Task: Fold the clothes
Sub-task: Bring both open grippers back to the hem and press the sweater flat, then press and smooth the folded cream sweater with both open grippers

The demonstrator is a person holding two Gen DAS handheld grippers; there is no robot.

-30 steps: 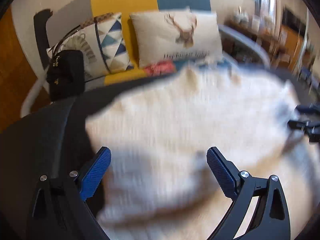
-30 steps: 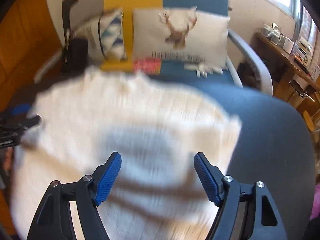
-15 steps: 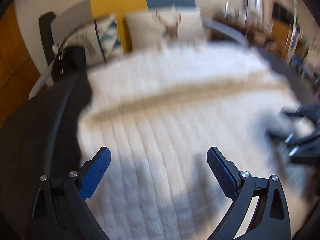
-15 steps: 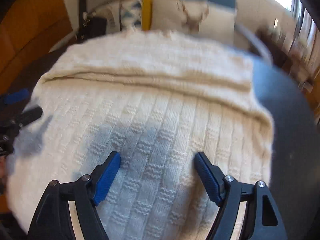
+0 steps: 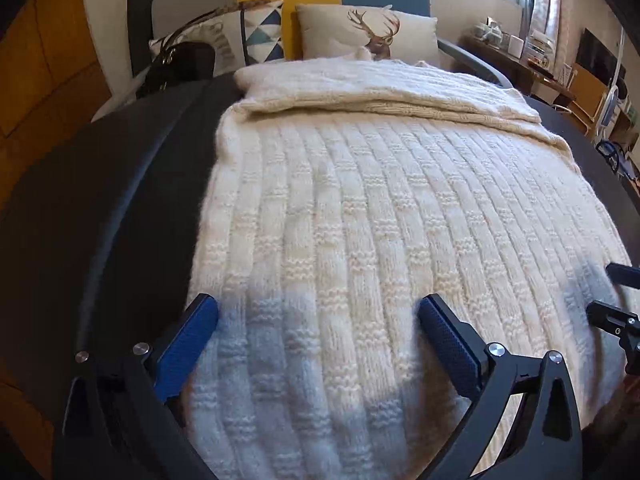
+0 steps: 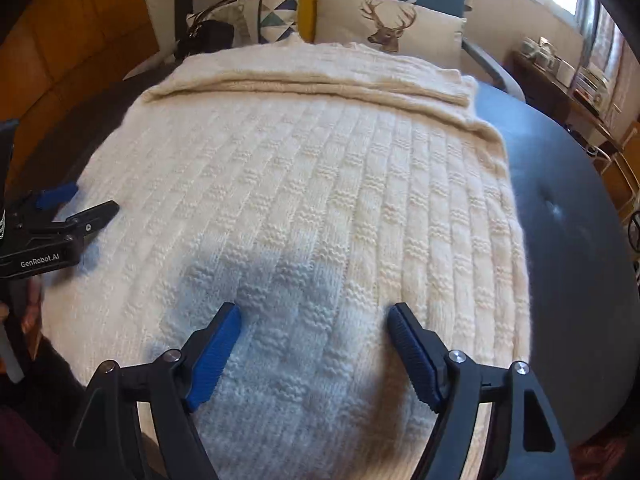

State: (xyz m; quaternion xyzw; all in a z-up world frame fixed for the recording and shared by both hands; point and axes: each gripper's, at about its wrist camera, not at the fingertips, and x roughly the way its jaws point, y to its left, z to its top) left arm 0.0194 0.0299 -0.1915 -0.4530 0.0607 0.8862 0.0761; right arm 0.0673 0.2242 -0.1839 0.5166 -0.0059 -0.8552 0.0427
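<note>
Cream knitted sweater (image 5: 384,232) lies flat on dark surface (image 5: 132,184), directly ahead of and beneath both tools; far edge folded over | left tool (image 5: 318,332) jaws apart, empty; right tool (image 6: 314,334) jaws apart, empty | deer cushion (image 6: 384,24) beyond

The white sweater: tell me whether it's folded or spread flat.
Partly folded. The white sweater lies flat on the dark table, with its far end doubled over into a layered band.
</note>
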